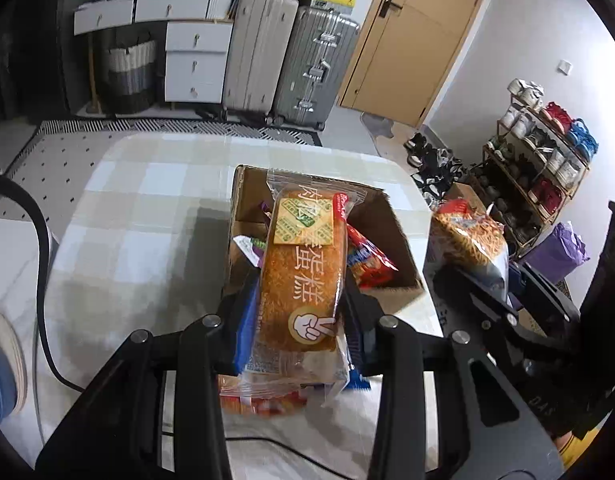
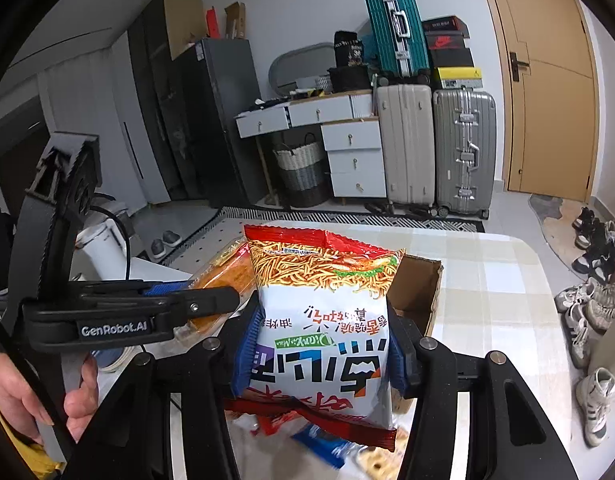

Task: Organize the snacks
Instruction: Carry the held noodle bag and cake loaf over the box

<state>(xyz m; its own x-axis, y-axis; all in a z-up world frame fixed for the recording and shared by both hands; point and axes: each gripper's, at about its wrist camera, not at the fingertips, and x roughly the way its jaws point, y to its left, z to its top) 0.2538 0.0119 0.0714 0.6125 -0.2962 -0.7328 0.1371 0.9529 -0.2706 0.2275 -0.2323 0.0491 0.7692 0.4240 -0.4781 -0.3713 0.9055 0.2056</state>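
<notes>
Checked tablecloth (image 1: 147,200) w/ cardboard box (image 1: 391,292), suitcases (image 1: 291,52) behind.

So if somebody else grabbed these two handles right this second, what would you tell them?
Left gripper: shut on a wrapped cake, held above the cardboard box.
Right gripper: shut on a bag of noodle snacks, also near the box.
Done: a few packets already lie in the box on the checked table.
Left: drop both snacks in, then gather the loose packets lying on the table below the grippers.
</notes>
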